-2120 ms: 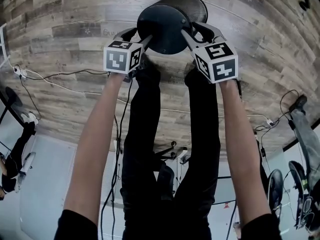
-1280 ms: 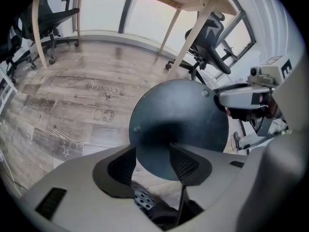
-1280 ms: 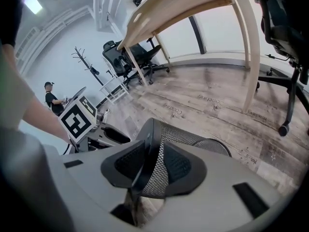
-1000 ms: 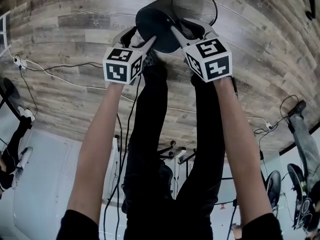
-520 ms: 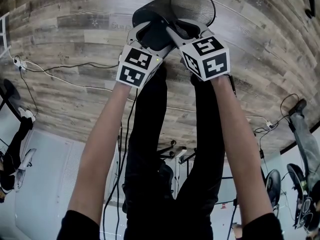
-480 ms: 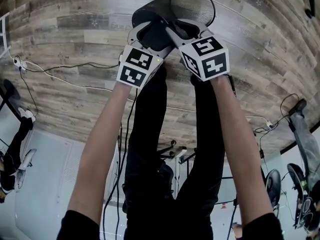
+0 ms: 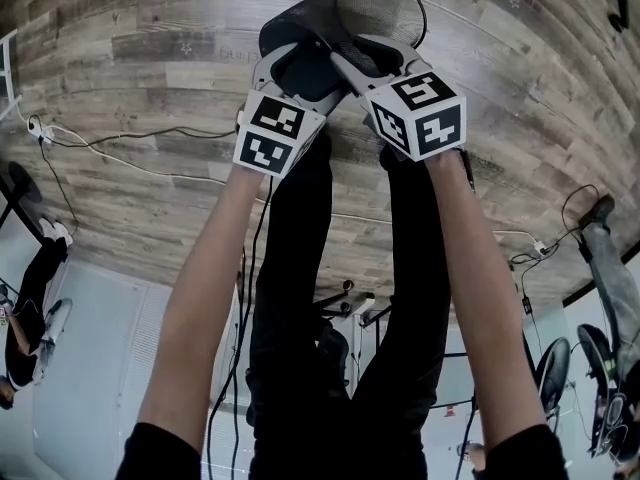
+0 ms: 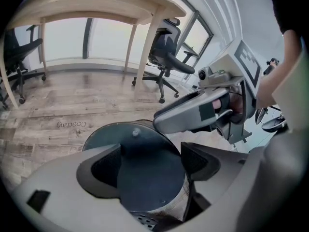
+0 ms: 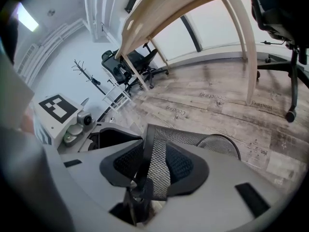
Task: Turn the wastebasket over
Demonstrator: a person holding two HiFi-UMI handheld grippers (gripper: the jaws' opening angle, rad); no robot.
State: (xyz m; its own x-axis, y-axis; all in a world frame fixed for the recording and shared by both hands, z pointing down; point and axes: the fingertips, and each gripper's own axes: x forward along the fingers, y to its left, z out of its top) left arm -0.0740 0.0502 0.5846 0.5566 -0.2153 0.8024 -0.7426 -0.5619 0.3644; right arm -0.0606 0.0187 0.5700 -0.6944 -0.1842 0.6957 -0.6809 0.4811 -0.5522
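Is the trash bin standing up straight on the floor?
No, the wastebasket is tipped over, so both its solid bottom and its open mesh mouth show from above.

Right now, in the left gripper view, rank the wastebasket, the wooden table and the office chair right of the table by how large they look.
1-2. wooden table and wastebasket: similar spread, not ranked; the wastebasket sits right at the camera.
3. office chair: clearly smallest.

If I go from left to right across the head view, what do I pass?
white cable → left arm → black trousers → right arm → black cable
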